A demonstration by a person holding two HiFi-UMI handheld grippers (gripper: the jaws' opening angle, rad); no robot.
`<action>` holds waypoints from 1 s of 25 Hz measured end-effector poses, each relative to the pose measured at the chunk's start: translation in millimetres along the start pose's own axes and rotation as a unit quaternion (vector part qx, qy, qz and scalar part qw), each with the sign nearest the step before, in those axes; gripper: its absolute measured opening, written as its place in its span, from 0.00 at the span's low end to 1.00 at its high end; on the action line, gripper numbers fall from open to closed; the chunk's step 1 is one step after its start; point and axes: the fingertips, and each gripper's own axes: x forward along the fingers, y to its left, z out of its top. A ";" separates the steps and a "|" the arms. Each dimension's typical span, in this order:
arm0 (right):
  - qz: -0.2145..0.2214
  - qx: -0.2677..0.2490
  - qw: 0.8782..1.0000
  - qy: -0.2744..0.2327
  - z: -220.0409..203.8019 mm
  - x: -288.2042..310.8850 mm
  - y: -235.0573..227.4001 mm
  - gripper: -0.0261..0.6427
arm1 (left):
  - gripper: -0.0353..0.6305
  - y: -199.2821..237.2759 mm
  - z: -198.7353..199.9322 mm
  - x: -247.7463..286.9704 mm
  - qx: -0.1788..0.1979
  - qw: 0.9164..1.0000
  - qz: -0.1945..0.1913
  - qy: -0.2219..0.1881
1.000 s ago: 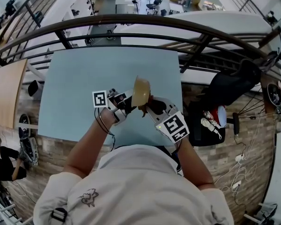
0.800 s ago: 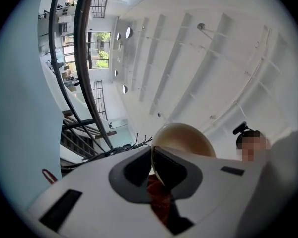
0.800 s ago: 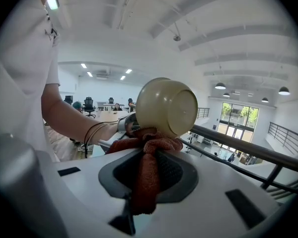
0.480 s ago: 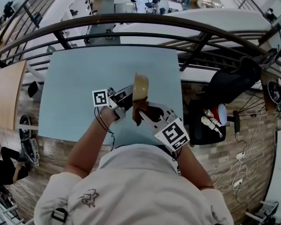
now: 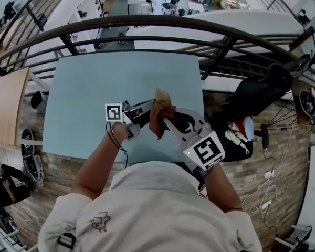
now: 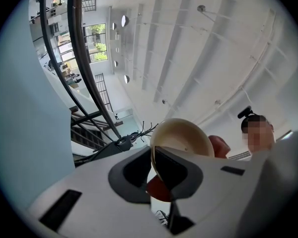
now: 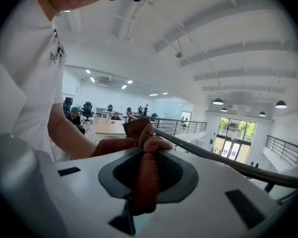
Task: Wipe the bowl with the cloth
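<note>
Desk (image 5: pixel 89 98): pale blue and bare under the work, and the bowl is up in the air above its near edge rather than resting on it.
Railing (image 5: pixel 147 22): a dark curved rail beyond the desk's far side, well apart from both hands and no obstacle.
Black bag (image 5: pixel 257 96): sits off to the right past the desk with cables (image 5: pixel 268 180) trailing on the floor, all outside the working space.
Left gripper (image 6: pixel 153 163): the jaws are nearly together, pinching the bowl's thin rim and holding the bowl on edge.
Right gripper (image 7: pixel 146 155): the jaws are clamped on a bunched fold of the cloth, whose loose end spills out past the tips.
Bowl (image 6: pixel 181 135): cream-coloured and tilted, with its hollow turned toward the right gripper.
Cloth (image 7: pixel 144 177): rust-brown and pressed up against the bowl, though the head view is too crowded to say whether it is touching the inside or only the rim.
Step in hand: wiping, probably mid-stroke.
Doing it well: keep the rim pinch firm, sweep the wad round the hollow, and press lightly so the bowl is not levered out of the jaws.
In the way: only the left jaws themselves, which cover one patch of rim.
</note>
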 end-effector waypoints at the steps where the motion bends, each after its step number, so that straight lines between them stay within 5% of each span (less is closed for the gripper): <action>1: -0.004 -0.002 1.000 -0.003 3.0 -1.7 -3.4 0.14 | 0.10 -1.8 -1.8 0.7 0.002 1.000 -0.004 0.003; 9: -0.020 0.004 1.000 -0.023 23.5 -8.7 -35.2 0.14 | 0.09 -21.9 -11.4 8.9 0.030 0.998 -0.034 0.034; 15: -0.017 0.029 0.999 -0.014 10.5 0.3 -63.3 0.14 | 0.09 -62.3 -16.9 19.9 0.055 0.990 -0.117 0.051; 19: 0.007 0.068 0.998 0.005 -16.3 10.6 -62.6 0.14 | 0.09 -85.2 -4.8 26.5 0.059 0.985 -0.159 0.020; 25: 0.023 0.112 0.993 0.007 -38.0 18.9 -37.9 0.14 | 0.09 -82.9 28.9 20.1 0.074 0.989 -0.122 -0.038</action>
